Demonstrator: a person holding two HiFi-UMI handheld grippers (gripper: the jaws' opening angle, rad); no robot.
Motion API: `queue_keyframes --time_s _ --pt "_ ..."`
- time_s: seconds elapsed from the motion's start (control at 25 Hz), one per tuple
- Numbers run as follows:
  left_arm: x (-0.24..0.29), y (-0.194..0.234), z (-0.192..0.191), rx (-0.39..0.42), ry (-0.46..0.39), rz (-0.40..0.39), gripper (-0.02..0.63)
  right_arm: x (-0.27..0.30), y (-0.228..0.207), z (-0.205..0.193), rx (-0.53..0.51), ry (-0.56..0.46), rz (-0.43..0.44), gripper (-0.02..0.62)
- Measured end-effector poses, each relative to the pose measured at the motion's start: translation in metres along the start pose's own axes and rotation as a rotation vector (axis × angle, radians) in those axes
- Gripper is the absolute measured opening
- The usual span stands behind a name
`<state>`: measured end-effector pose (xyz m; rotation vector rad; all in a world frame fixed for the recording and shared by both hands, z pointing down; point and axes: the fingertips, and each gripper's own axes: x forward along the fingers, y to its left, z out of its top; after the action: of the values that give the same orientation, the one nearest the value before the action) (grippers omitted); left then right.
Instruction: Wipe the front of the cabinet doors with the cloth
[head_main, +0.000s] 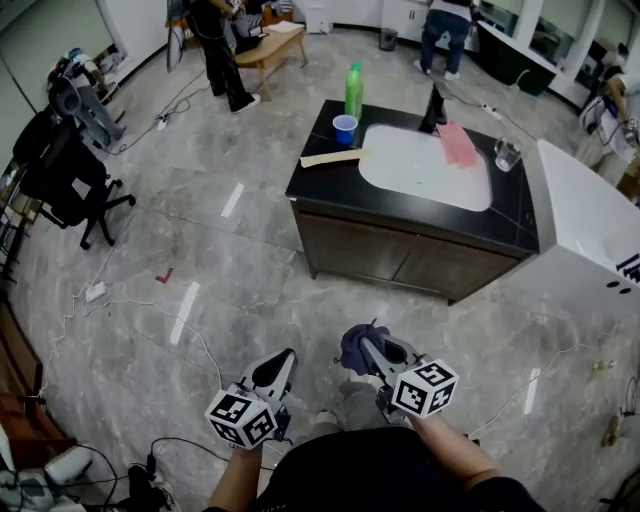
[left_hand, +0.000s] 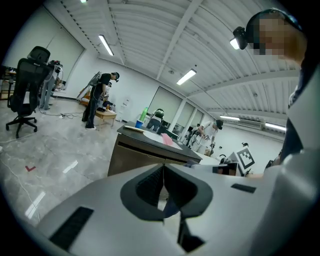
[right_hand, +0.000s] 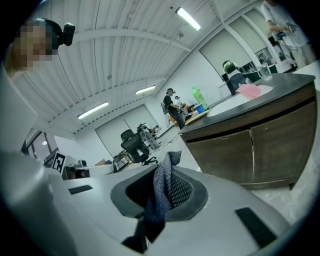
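Cabinet doors (head_main: 400, 255) stand well ahead of both tongs, across open floor. Cloth (right_hand: 162, 192), dark blue, is clamped in the right tongs (head_main: 372, 350), its long axis along the jaws and its free end poking past the tips toward the doors. Left tongs (head_main: 280, 365) are closed on nothing. The approach appears to be under way; next, the cloth must be carried forward and pressed flat against a door.

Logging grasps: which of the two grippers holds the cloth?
The right gripper: its jaws pinch the dark blue cloth. The left gripper is shut on nothing.
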<state>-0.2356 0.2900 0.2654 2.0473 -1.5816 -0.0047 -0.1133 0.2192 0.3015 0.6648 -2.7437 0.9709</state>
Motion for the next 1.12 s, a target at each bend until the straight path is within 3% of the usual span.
queue_keyframes --time_s 0.28,0.64,1.12 --pt "0.075 0.021 0.022 0.014 0.018 0.008 0.009 0.036 -0.054 0.027 -0.002 0.033 0.030 0.052" --pt "0.140 0.044 0.034 0.054 0.074 -0.017 0.009 0.079 -0.085 0.040 -0.017 0.064 0.054 0.052" --pt "0.185 0.127 0.049 0.080 0.169 -0.133 0.009 0.161 -0.105 0.043 0.027 0.048 -0.091 0.052"
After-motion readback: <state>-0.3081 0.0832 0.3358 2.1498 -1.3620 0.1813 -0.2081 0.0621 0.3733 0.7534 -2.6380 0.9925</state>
